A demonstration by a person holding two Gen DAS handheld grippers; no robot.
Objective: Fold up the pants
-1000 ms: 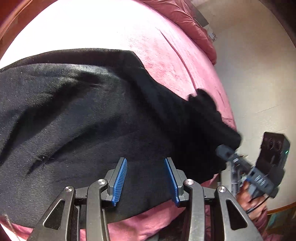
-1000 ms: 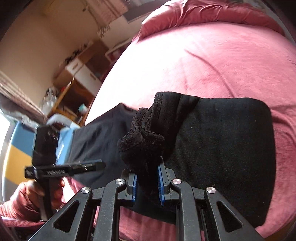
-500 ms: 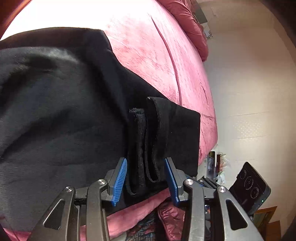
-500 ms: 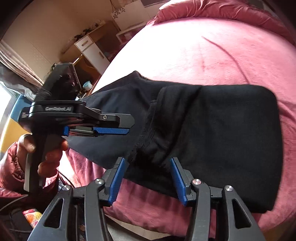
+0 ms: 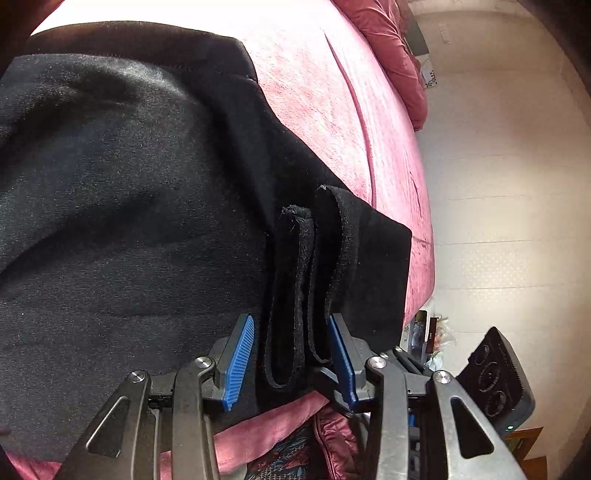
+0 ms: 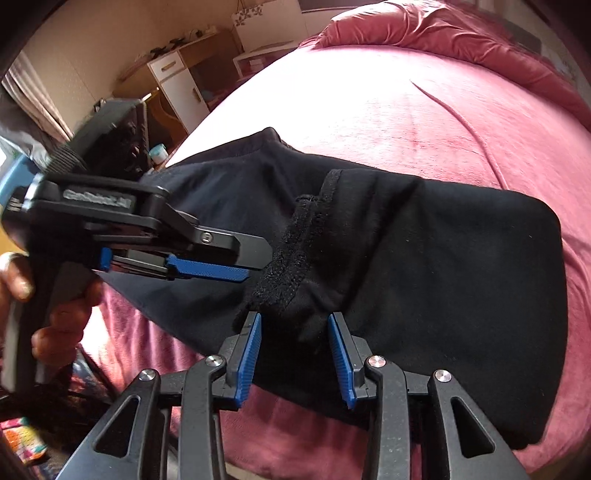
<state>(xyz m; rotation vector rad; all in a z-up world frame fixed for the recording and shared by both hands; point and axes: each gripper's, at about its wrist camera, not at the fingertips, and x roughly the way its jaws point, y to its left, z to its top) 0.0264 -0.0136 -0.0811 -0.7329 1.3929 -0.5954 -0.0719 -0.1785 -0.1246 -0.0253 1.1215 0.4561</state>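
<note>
Hems between my spread pads

Fingers of my left gripper (image 5: 291, 360) stand apart with the looped cuff edges (image 5: 295, 295) of the black pants (image 5: 129, 221) standing between them, unpinched; my right gripper (image 6: 294, 358) is likewise released, its blue pads either side of a bunched hem; beyond, the pants lie folded across the pink bedspread (image 6: 406, 110); pillows (image 6: 443, 33) and a wooden cabinet (image 6: 177, 77) sit far back.

A big pink bed (image 6: 388, 122) is filling the room. A pink pillow (image 6: 443, 33) is lying at its far end. A white cabinet (image 6: 181, 88) is standing beside the bed.
</note>
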